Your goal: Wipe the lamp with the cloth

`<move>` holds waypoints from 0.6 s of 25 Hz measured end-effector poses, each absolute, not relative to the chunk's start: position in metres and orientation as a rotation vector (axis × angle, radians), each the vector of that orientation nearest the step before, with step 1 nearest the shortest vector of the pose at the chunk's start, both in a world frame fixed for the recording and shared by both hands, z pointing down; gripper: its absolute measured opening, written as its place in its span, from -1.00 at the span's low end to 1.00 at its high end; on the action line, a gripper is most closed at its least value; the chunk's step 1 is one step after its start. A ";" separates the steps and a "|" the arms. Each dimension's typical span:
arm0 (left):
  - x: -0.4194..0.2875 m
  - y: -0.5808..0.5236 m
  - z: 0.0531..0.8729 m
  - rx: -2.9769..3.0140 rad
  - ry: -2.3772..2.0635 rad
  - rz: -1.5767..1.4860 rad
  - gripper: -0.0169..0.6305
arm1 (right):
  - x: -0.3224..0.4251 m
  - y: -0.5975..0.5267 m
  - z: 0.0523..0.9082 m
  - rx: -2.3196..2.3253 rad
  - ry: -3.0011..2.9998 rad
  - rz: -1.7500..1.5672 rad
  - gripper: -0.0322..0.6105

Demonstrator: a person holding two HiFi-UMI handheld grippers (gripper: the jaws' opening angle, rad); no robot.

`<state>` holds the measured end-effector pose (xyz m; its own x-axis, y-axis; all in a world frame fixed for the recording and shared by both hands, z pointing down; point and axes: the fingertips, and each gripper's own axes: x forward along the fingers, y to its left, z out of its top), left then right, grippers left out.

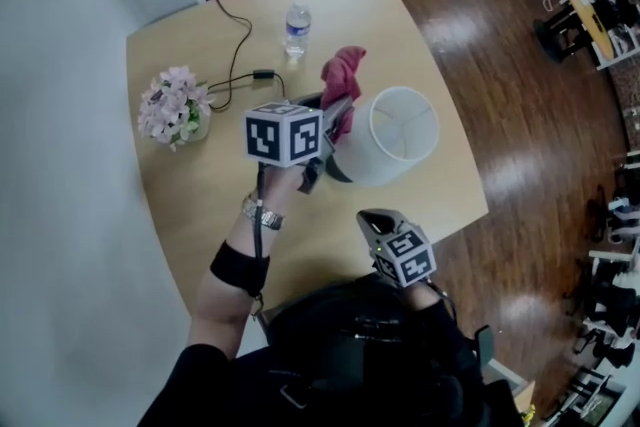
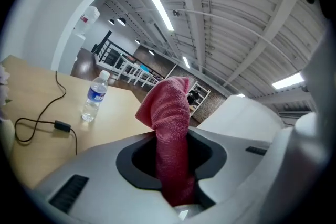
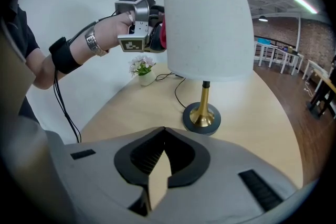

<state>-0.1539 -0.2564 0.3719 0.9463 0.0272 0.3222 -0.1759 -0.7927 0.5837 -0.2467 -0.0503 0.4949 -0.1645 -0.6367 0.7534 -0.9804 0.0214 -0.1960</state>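
A lamp with a white shade (image 1: 403,130) stands near the table's right edge; the right gripper view shows its shade (image 3: 207,18) on a brass stem and round base (image 3: 202,115). A red cloth (image 1: 343,73) sticks up from my left gripper (image 1: 335,113), which is shut on it just left of the shade. In the left gripper view the cloth (image 2: 168,107) rises between the jaws of the left gripper (image 2: 172,136), with the shade (image 2: 244,113) close on the right. My right gripper (image 1: 372,218) is shut and empty, low in front of the lamp, its tips (image 3: 164,129) together.
On the light wooden table (image 1: 200,205) a water bottle (image 1: 297,27) stands at the back. A black cable with an inline switch (image 1: 262,74) runs to the lamp. A small vase of pink flowers (image 1: 175,107) sits at the left. Wooden floor surrounds the table.
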 end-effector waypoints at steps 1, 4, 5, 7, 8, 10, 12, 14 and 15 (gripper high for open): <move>-0.157 -0.258 0.381 2.452 -0.118 0.446 -0.62 | -0.246 -0.051 0.496 1.642 -1.847 0.983 -0.87; -0.163 -0.260 0.405 2.448 -0.143 0.525 -0.62 | -0.245 -0.050 0.499 1.630 -1.848 0.993 -0.87; -0.164 -0.260 0.412 2.445 -0.148 0.544 -0.62 | -0.245 -0.051 0.500 1.625 -1.846 1.001 -0.87; -0.167 -0.261 0.425 2.439 -0.159 0.582 -0.62 | -0.245 -0.052 0.501 1.617 -1.843 1.014 -0.87; -0.169 -0.262 0.432 2.439 -0.164 0.608 -0.62 | -0.244 -0.053 0.501 1.614 -1.843 1.015 -0.87; -0.172 -0.266 0.446 2.443 -0.174 0.662 -0.62 | -0.242 -0.054 0.503 1.609 -1.842 1.010 -0.87; -0.175 -0.276 0.446 2.447 -0.195 0.669 -0.62 | -0.241 -0.055 0.503 1.612 -1.843 1.008 -0.87; -0.172 -0.291 0.419 2.462 -0.205 0.593 -0.62 | -0.239 -0.055 0.504 1.611 -1.846 1.009 -0.87; -0.168 -0.297 0.396 2.478 -0.194 0.536 -0.62 | -0.238 -0.055 0.504 1.609 -1.847 1.007 -0.87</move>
<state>-0.1675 -0.2967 0.3960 0.9083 -0.0171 0.4179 -0.2544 -0.8155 0.5198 -0.2382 -0.0551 0.5045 -0.1869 -0.6171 0.7644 -0.9768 0.0338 -0.2116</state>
